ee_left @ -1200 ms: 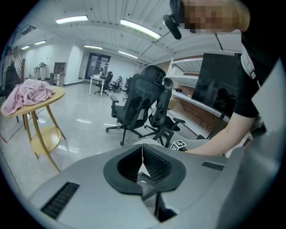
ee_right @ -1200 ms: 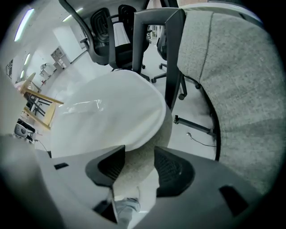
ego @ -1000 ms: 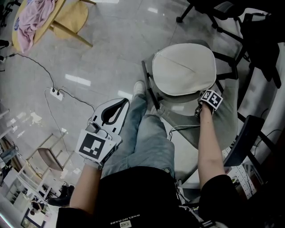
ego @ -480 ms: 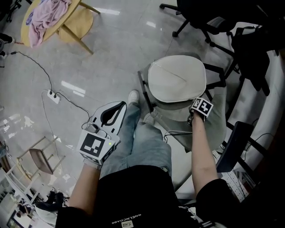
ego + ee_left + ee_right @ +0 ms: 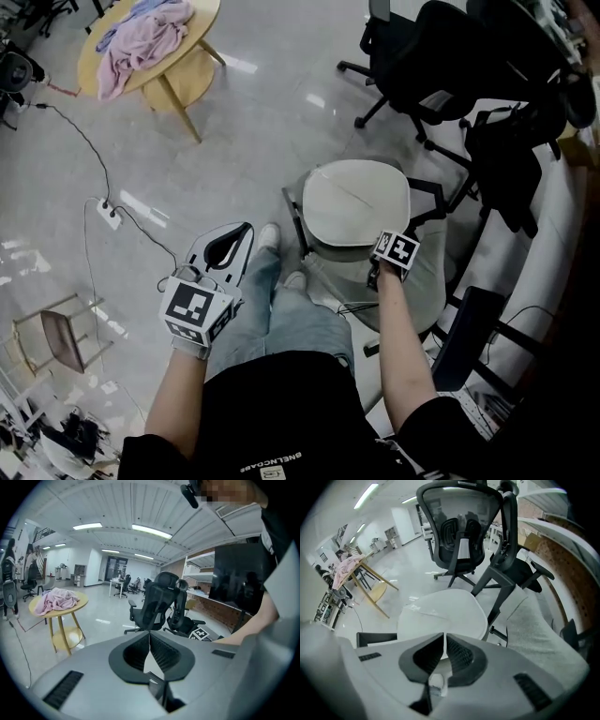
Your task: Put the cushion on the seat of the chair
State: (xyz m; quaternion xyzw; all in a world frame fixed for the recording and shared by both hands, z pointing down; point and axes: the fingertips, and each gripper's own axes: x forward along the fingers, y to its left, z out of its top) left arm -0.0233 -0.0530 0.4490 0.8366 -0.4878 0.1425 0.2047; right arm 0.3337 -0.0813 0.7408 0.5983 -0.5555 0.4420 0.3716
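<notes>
Shows cushion [image 5: 356, 200] on chair [image 5: 292, 220] seat; right tool [image 5: 444, 639] at its 5 o'clock, jaws just closed on nothing; left tool [image 5: 149, 639] likewise closed, empty. May slide off if clipped.

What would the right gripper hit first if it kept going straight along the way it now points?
Most likely the white cushion on the chair, which lies straight beyond the right gripper. Its fingers have just been closing, with nothing between them; the gap to the cushion is unclear.
</notes>
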